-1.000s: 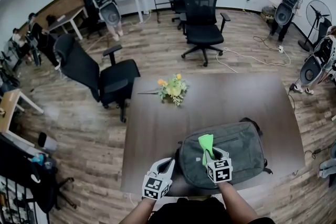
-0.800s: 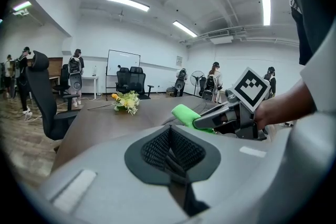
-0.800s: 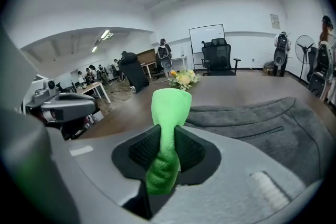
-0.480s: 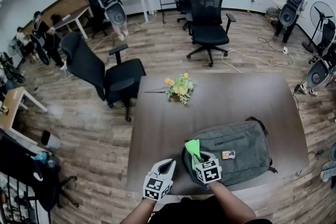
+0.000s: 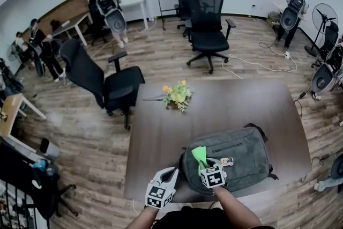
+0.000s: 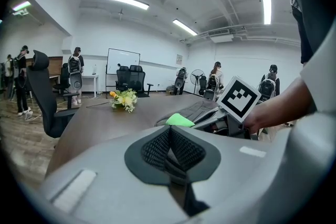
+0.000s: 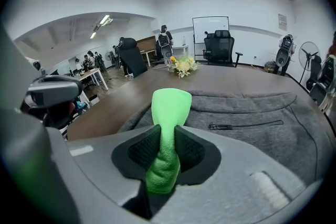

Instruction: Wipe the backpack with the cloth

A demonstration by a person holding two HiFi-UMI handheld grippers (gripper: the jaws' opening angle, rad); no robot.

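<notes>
Dragged leftward on the backpack [image 5: 238, 154], the cloth [image 7: 169, 110] is clamped between the right gripper [image 7: 167, 150] fingers [image 7: 140, 150]; the left gripper [image 6: 169, 150] fingers [image 6: 153, 149] are closed.

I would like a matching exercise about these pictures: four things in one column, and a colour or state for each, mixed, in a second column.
1. cloth
2. backpack
3. flowers
4. left gripper

a. jaws together, nothing between them
b. grey, lying flat on the table
c. green, clamped in the right gripper
d. yellow and orange, near the table's middle

Pairs: 1-c, 2-b, 3-d, 4-a
</notes>
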